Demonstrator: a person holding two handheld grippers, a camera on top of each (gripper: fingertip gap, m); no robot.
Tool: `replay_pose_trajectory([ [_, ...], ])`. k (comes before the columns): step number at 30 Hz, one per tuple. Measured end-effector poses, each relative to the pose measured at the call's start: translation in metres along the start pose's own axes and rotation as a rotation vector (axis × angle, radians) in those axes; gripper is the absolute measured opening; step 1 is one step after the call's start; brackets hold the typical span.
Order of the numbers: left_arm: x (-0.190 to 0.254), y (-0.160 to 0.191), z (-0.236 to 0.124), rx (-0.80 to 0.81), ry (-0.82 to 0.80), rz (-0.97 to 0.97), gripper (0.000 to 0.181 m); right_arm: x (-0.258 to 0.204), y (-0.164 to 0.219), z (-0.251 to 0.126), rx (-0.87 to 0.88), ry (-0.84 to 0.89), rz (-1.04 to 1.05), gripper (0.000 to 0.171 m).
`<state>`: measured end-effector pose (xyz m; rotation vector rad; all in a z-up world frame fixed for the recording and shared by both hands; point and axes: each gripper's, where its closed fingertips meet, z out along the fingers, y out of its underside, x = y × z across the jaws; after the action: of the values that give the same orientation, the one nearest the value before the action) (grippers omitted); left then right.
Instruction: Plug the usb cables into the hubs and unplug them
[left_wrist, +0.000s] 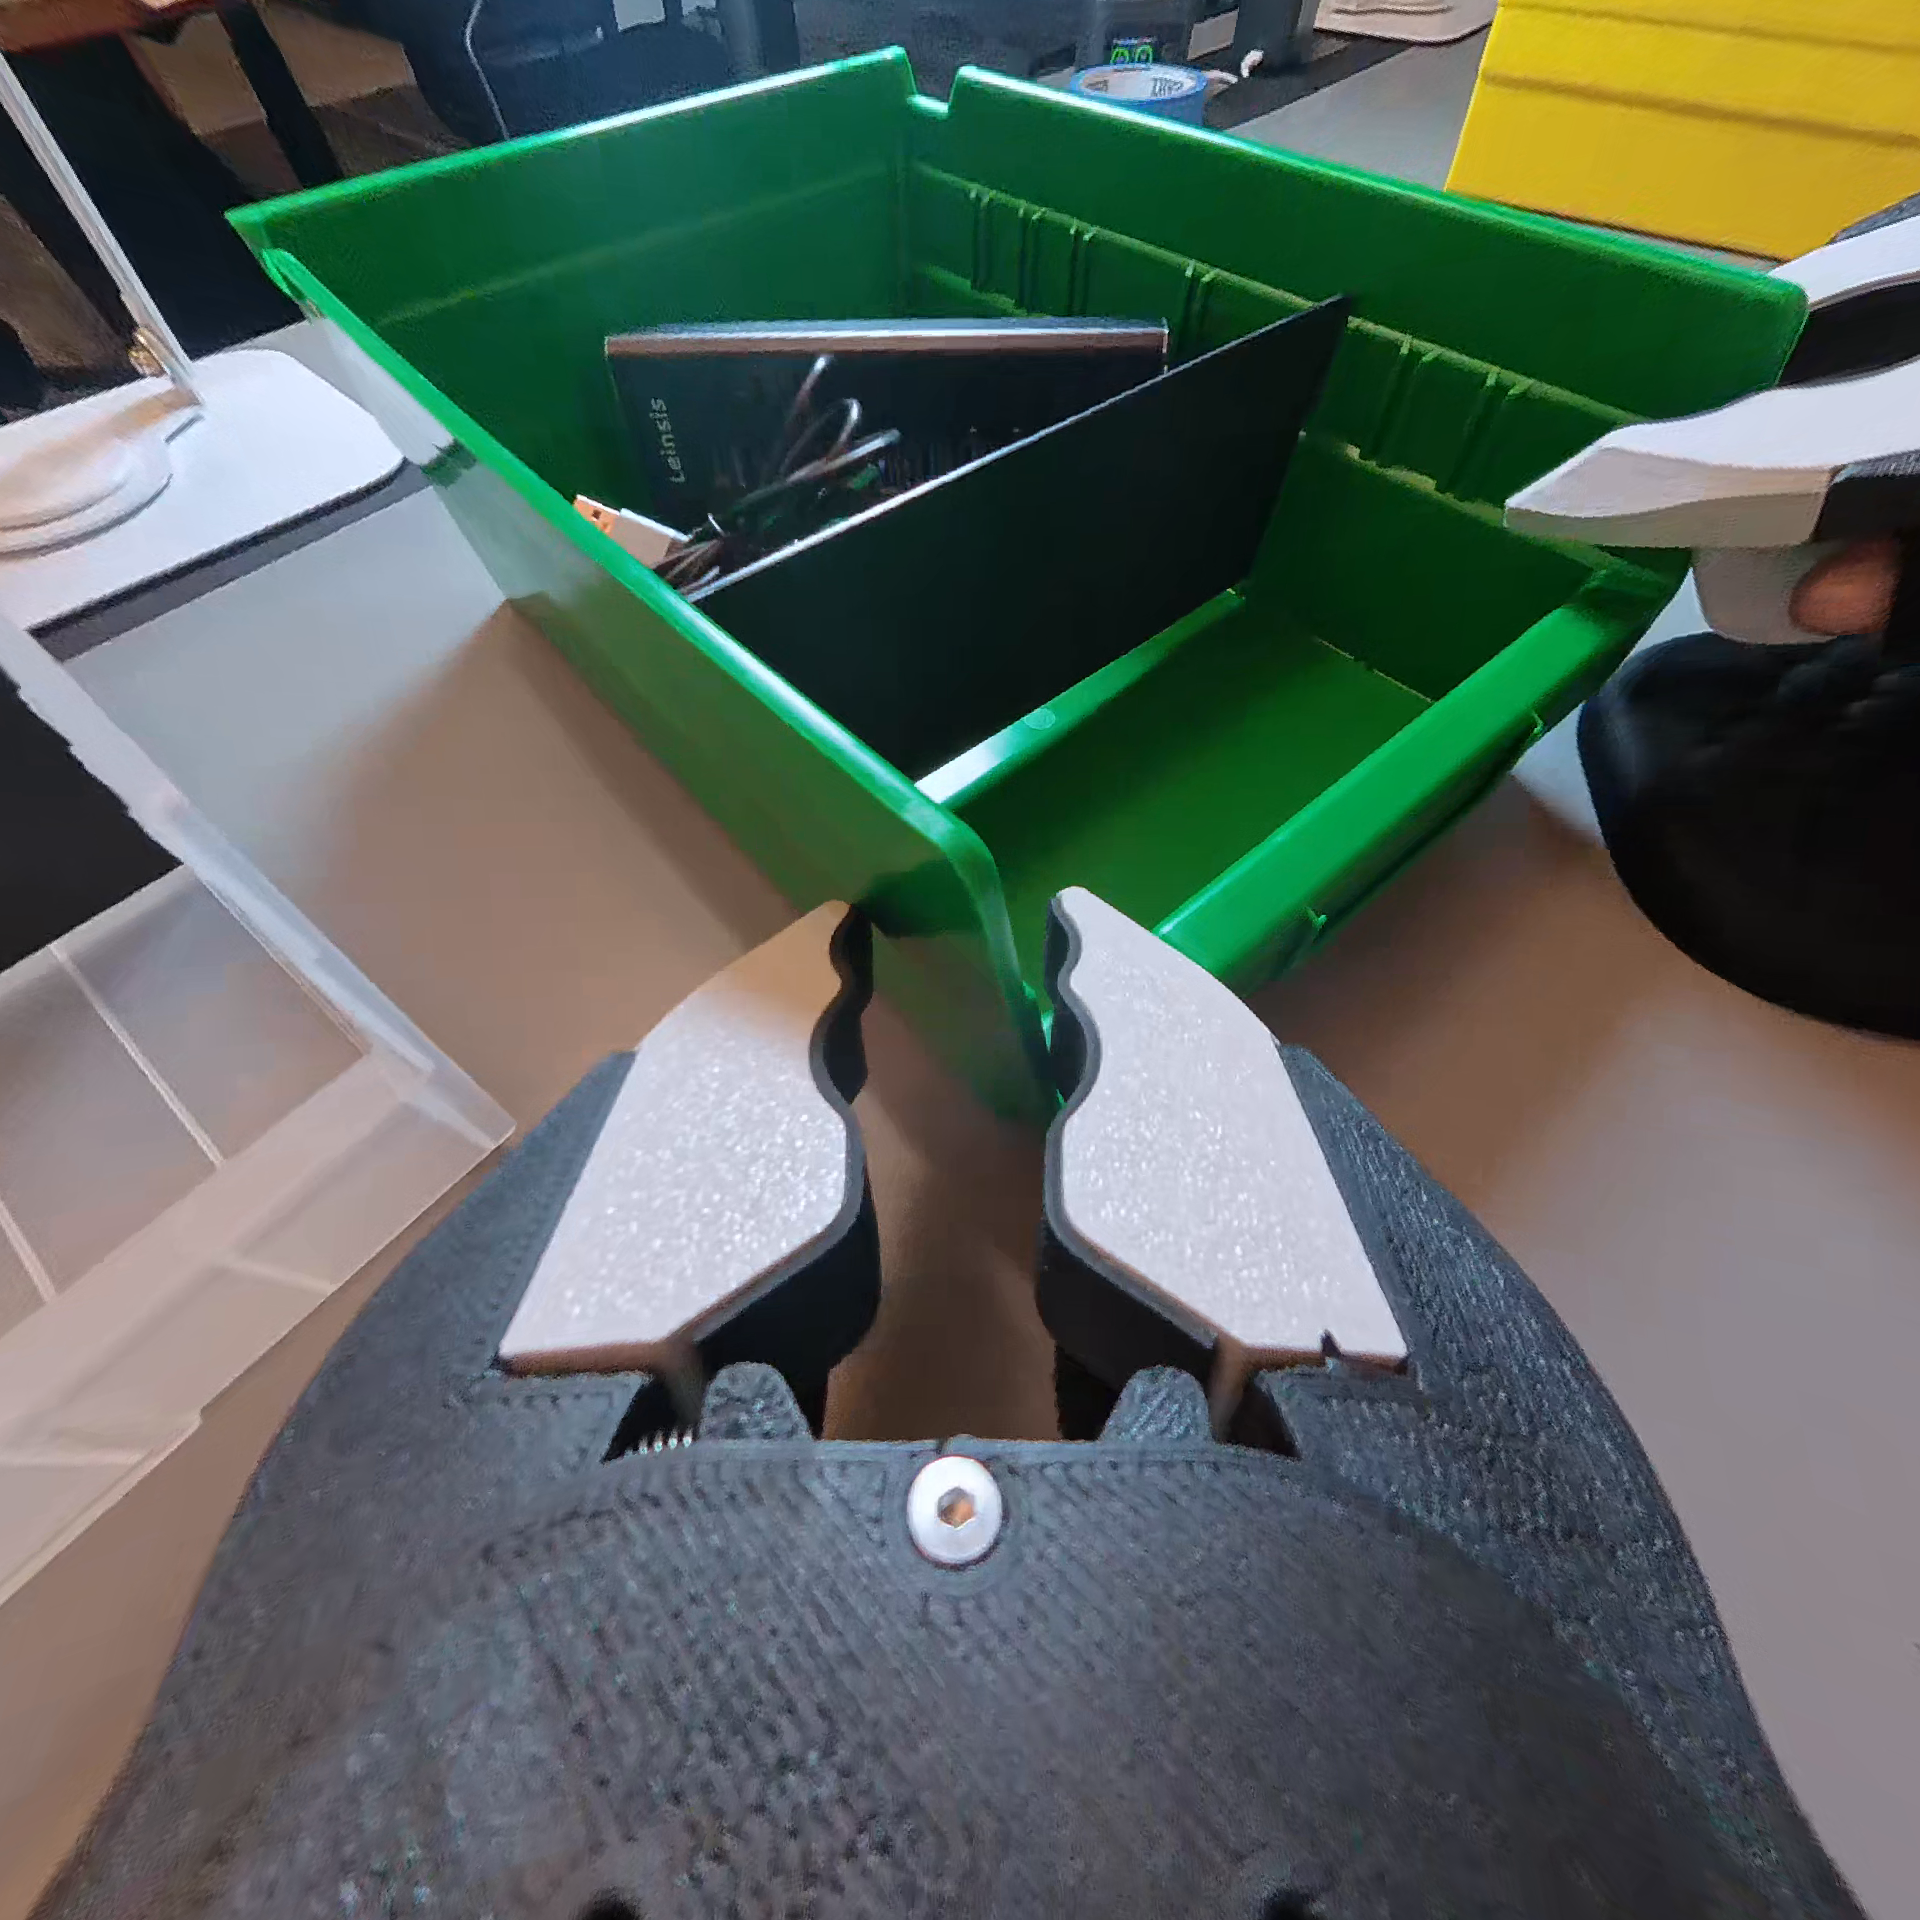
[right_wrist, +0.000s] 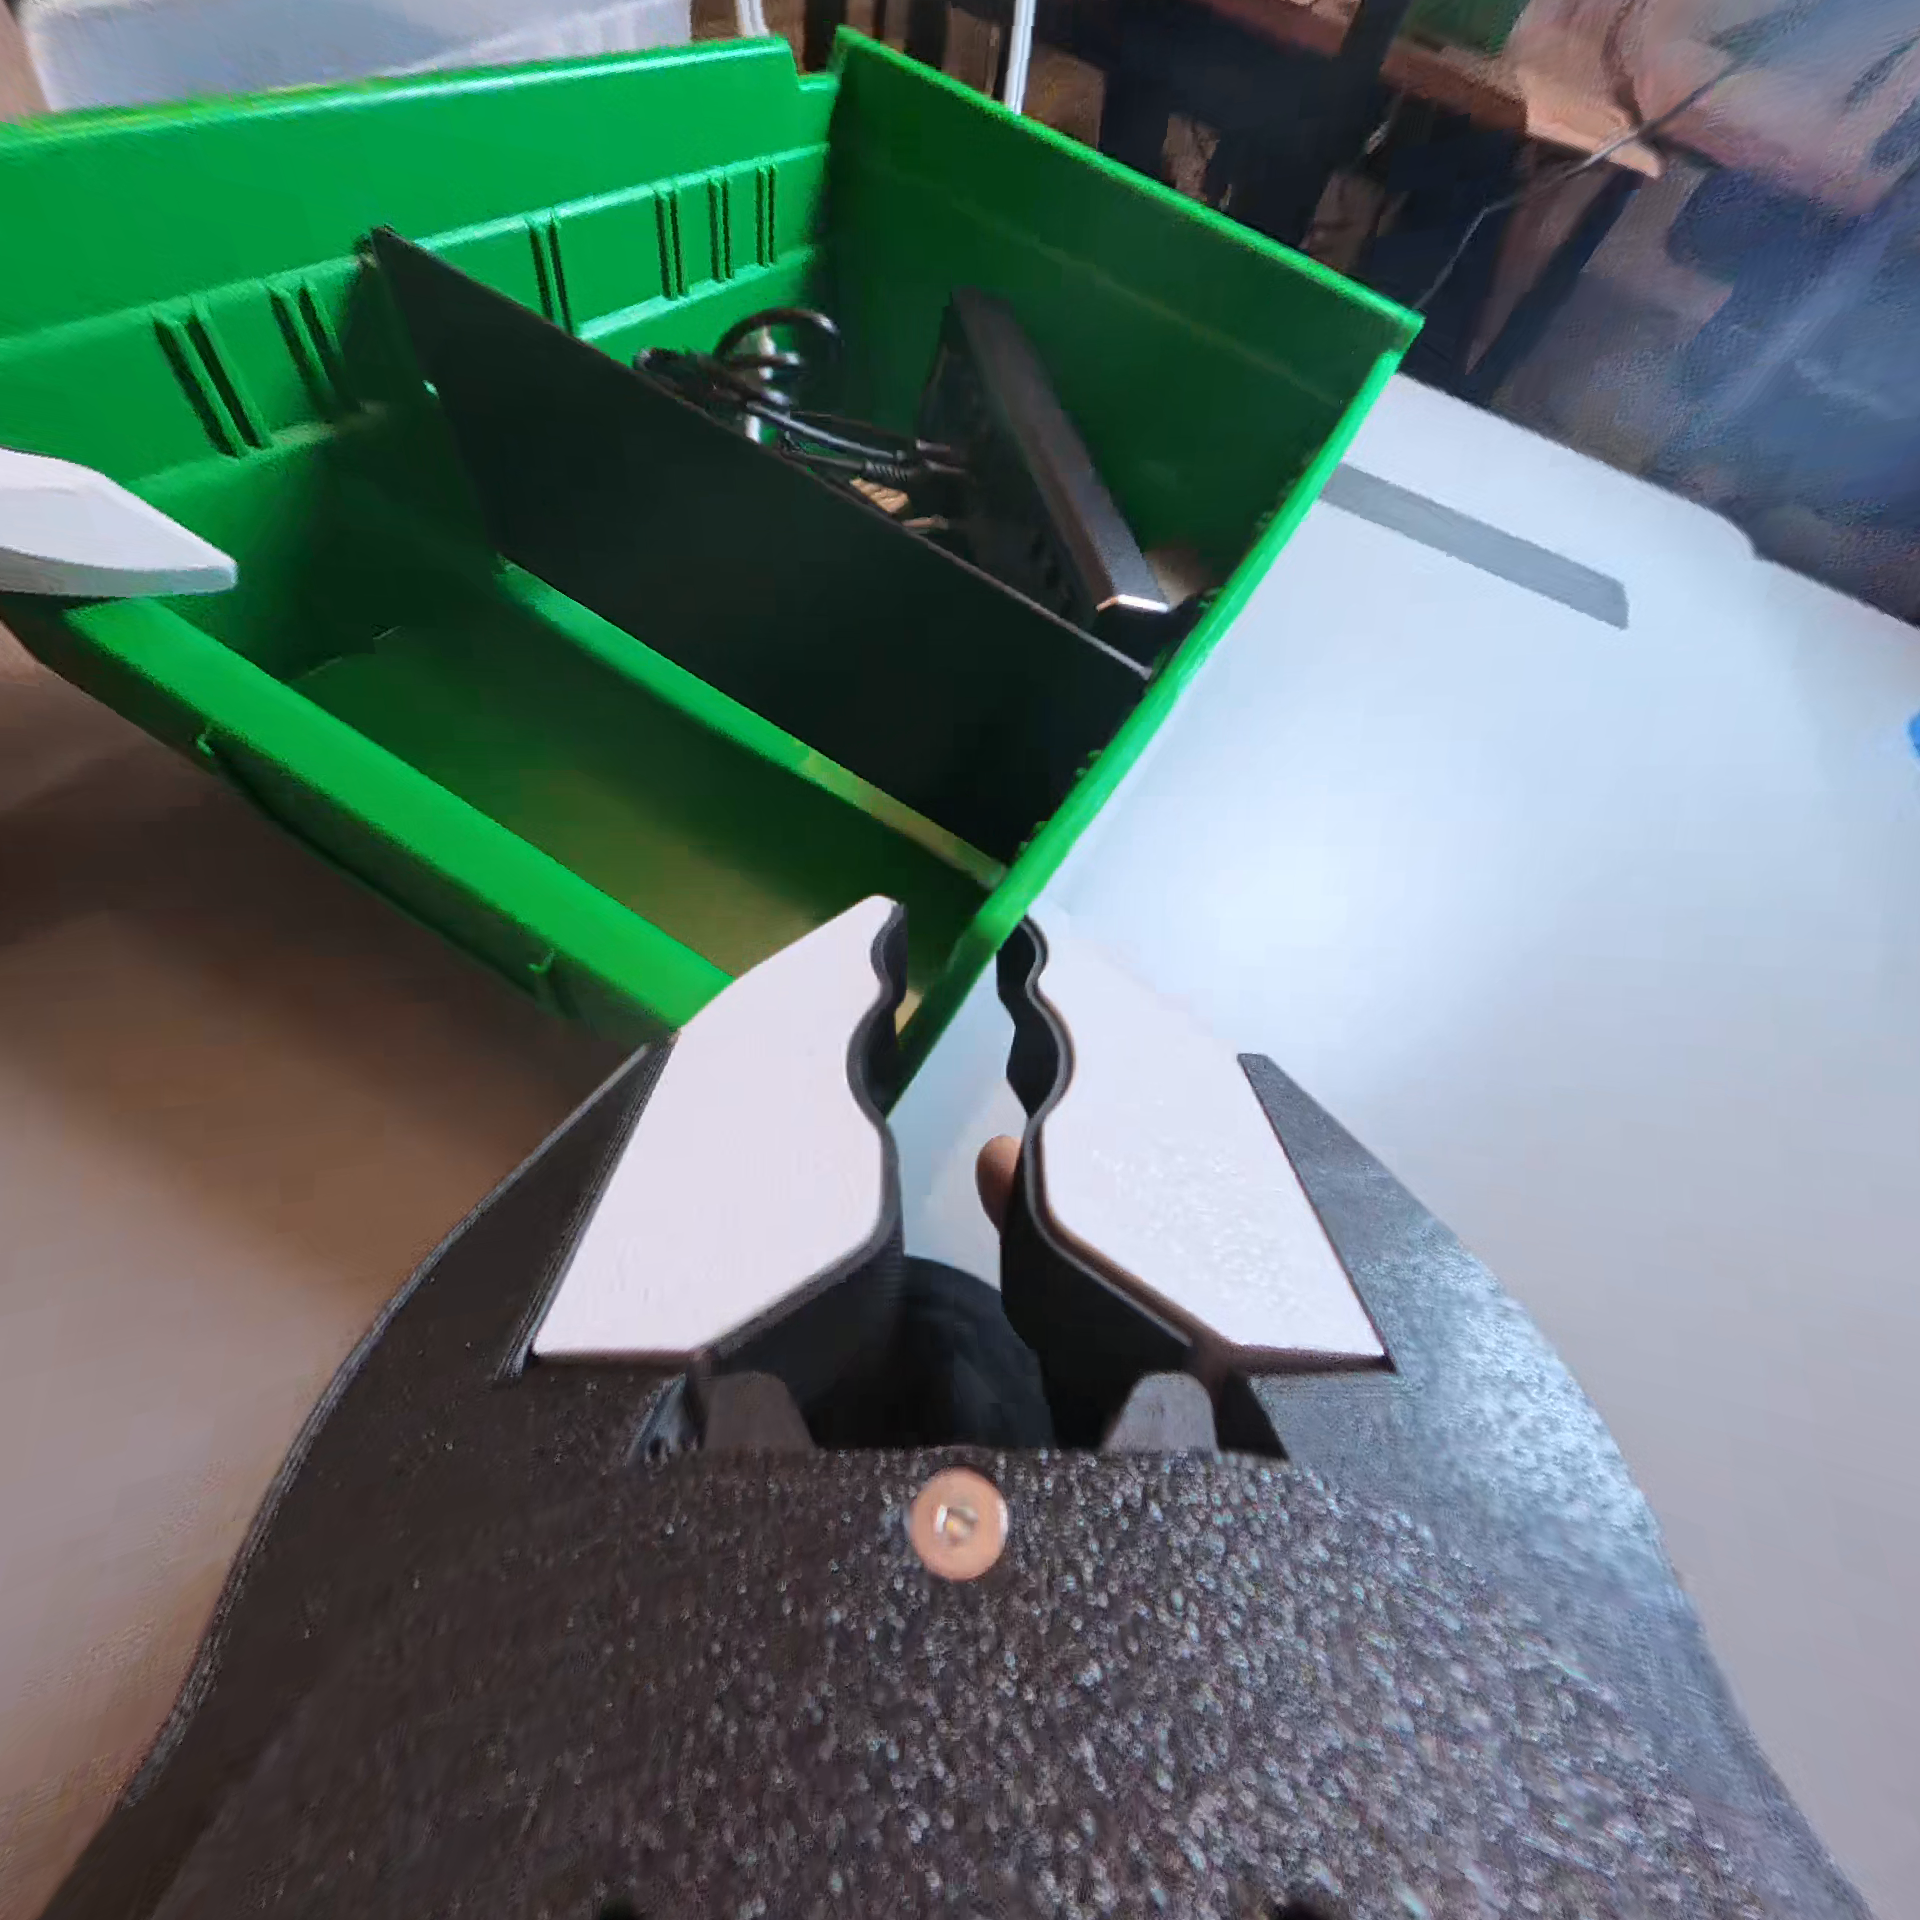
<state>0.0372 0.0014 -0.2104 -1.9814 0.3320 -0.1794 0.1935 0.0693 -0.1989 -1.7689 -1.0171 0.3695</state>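
On the tabletop (left_wrist: 499, 790) sits a green bin (left_wrist: 644, 613); cables (left_wrist: 790, 488) and hub (left_wrist: 883, 416) lie inside. Left claw (left_wrist: 956, 997) and right claw (right_wrist: 951, 997) are half open, empty. Nothing picked yet; next, reach in.

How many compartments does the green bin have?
2: the black divider splits the green bin into a near bare one and a far one holding cables; no more visible.

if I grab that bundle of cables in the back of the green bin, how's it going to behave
Probably floppy: the cables lie in loose, tangled loops, so lifting one strand may drag the rest along. Likely light, being thin cords. The plug pokes out toward the bin wall and looks like the stiffest spot to pinch. Loops rest against the black box and might snag.
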Motion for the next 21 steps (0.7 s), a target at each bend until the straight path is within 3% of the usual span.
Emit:
replay_pose_trajectory([
  [5, -0.001, -0.038, -0.044, 0.175, -0.106, 0.095, 0.021, -0.017, -0.027, -0.033, 0.165, -0.035, 0.013, 0.015],
  [15, -0.023, -0.104, -0.168, 0.413, -0.292, 0.216, 0.014, -0.068, -0.148, -0.091, 0.492, -0.019, -0.161, 0.013],
  [21, -0.059, -0.115, -0.265, 0.492, -0.469, 0.276, 0.015, -0.136, -0.226, -0.089, 0.678, -0.222, -0.187, 0.014],
])
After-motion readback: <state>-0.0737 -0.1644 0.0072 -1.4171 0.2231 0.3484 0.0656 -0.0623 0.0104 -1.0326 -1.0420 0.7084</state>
